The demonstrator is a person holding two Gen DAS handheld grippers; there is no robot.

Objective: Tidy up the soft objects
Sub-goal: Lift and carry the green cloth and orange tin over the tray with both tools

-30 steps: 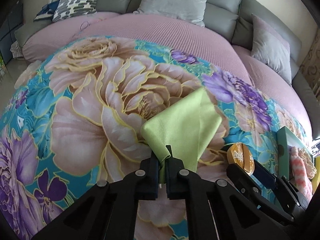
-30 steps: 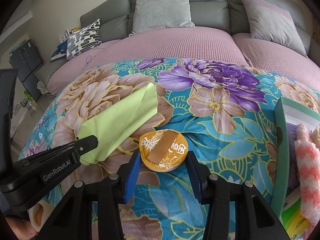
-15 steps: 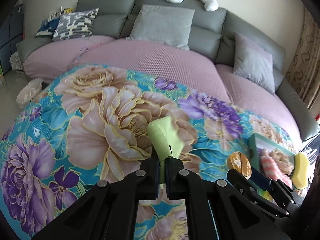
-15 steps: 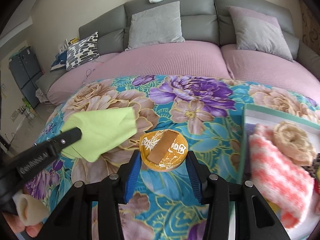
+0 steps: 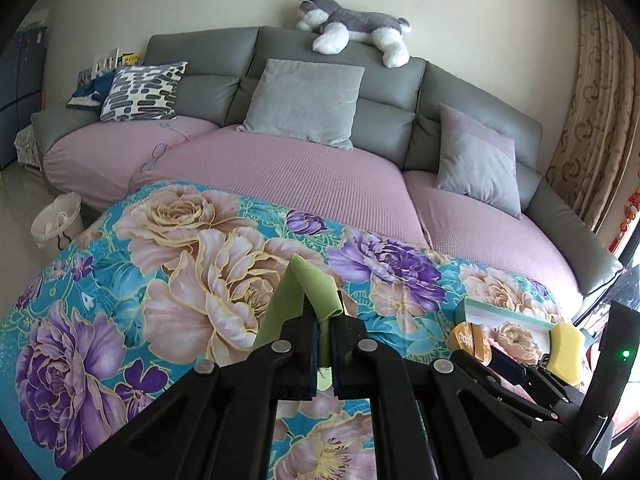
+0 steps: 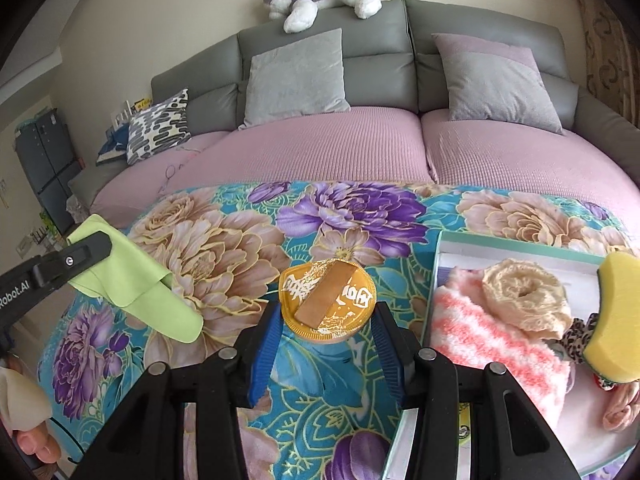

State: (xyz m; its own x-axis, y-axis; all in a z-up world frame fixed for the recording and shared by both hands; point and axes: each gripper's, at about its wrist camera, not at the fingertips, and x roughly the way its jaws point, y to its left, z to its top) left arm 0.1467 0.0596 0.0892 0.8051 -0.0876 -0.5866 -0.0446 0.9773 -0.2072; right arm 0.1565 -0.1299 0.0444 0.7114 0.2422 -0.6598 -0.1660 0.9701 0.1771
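Note:
My left gripper (image 5: 324, 322) is shut on a lime-green cloth (image 5: 314, 286), which hangs folded from its tips above the floral cover (image 5: 200, 280). In the right wrist view the same cloth (image 6: 136, 284) droops from the left gripper (image 6: 94, 248) at the left. My right gripper (image 6: 327, 311) is shut on a round orange-gold disc (image 6: 328, 296), its blue pads pressing the disc's two sides. To the right lies a green-rimmed box (image 6: 437, 276) holding a pink-and-white fluffy cloth (image 6: 492, 336), a cream knitted ring (image 6: 524, 292), a yellow sponge (image 6: 616, 312) and a leopard-print scrunchie (image 6: 576, 342).
A grey sofa with a pink cover (image 5: 312, 176) curves behind the floral cover, with grey cushions (image 5: 304, 100) and a plush husky (image 5: 356, 28) on its back. A white waste bin (image 5: 56, 220) stands on the floor at the left. A person's fingers (image 6: 36, 446) show at the lower left.
Both grippers have risen and tipped up. The green cloth has come off the floral cover and now hangs from the left gripper. The box has come fully into the right view.

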